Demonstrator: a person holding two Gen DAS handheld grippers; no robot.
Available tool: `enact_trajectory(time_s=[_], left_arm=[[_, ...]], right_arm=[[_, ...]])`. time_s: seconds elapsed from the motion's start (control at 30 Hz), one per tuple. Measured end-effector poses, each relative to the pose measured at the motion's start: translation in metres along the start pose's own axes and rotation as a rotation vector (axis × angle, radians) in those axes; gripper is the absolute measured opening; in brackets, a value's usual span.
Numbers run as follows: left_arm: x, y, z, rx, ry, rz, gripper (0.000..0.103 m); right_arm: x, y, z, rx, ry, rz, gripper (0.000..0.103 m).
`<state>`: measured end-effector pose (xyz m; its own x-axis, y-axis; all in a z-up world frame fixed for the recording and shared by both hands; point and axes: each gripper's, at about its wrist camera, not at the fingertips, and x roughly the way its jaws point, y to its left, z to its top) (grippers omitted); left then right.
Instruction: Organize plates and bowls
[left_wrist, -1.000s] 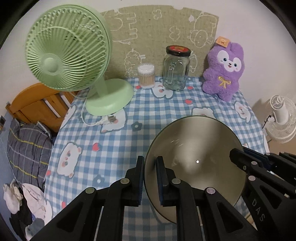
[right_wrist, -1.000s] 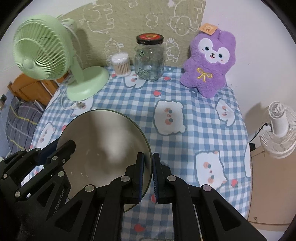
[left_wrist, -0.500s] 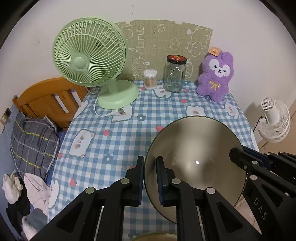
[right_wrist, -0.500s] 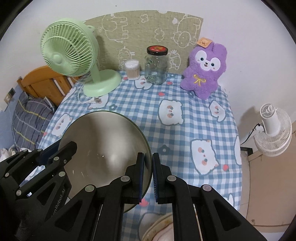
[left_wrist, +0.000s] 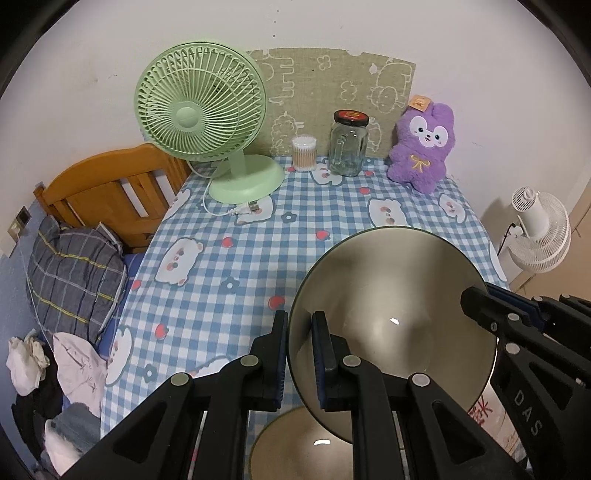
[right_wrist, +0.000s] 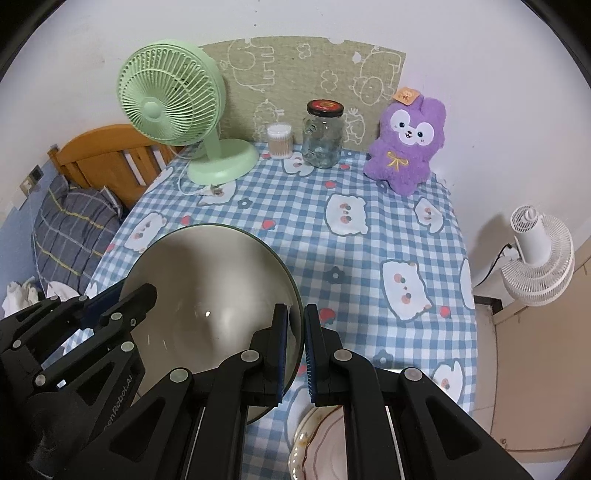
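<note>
You have both grippers clamped on one large grey-brown bowl (left_wrist: 391, 314), held above the near part of the worktop (left_wrist: 258, 258) with its blue checked cloth. Your left gripper (left_wrist: 299, 354) pinches the bowl's left rim, one pad outside the wall and one inside. Your right gripper (right_wrist: 295, 354) pinches the opposite rim the same way, and each gripper shows at the far side of the bowl in the other's view. The bowl's opening faces the cameras and it looks clear of the cloth. Below it, at the near edge, the left view shows a second bowl (left_wrist: 306, 443) of like colour, and the right view shows a pale plate with a brown line pattern (right_wrist: 325, 443), partly hidden behind your gripper. At the back of the worktop stand a green desk fan (left_wrist: 207, 110), a tub of cotton swabs (left_wrist: 304, 153), a glass jar with a dark lid (left_wrist: 349, 144) and a purple plush rabbit (left_wrist: 424, 147). A white fan (right_wrist: 535, 254) stands off the worktop's right side.
</note>
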<state>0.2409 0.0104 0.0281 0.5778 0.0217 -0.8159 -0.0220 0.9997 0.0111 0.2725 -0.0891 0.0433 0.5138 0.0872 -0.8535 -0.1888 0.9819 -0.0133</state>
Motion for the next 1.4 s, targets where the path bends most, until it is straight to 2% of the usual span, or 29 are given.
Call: enact_trajectory(time_s=[0.43,0.7,1.0,1.23,1.4], left_arm=[[-0.015,0.018,-0.037,-0.013,0.008,-0.002,0.010],[-0.013,0.029,-0.061,-0.028,0.042,-0.009,0.010],[-0.016,0.032,-0.081,-0.014,0.045,-0.009,0.010],[-0.008,0.034,-0.093,-0.012,0.072,-0.010,0.010],[0.005,0.037,-0.102,-0.015,0.119,-0.016,0.010]], right_arm=[[-0.013,0.025,-0.033,-0.041,0.009,0.007,0.012],[-0.010,0.038,-0.054,-0.052,0.034,0.026,0.012],[-0.007,0.046,-0.075,-0.056,0.059,0.026,0.012],[0.000,0.050,-0.087,-0.057,0.081,0.032,0.012],[0.010,0.054,-0.094,-0.067,0.113,0.037,0.012]])
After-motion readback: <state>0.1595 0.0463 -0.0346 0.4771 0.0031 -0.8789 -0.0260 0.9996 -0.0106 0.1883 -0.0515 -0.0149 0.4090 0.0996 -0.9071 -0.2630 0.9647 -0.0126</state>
